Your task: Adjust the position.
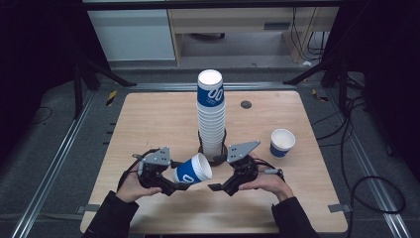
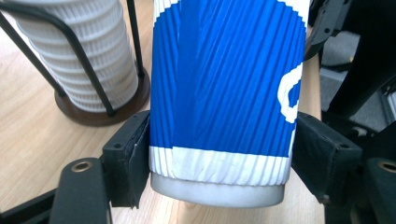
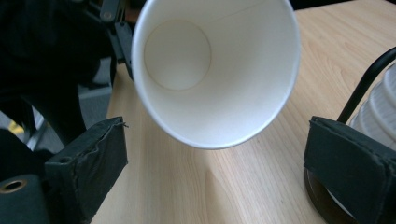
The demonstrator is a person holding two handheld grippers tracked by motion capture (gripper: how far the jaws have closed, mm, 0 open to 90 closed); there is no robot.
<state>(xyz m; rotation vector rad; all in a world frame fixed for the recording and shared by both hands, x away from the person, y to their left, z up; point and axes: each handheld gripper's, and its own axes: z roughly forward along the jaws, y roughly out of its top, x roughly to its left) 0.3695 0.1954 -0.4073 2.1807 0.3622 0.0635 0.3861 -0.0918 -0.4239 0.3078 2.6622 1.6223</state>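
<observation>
Left gripper [image 1: 171, 186] jaws pinching base of ribbed blue-and-white paper cup [image 1: 192, 170] lying sideways, right gripper [image 1: 216, 187] jaws spread, empty.

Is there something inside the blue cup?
No, the right gripper view looks straight into the blue cup, and its white inside is bare down to the bottom.

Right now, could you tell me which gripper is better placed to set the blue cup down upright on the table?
Probably the left gripper: its pads press on the base of the blue cup, which lies tilted above the table. The right gripper stands open beside the cup's rim, holding nothing.
</observation>
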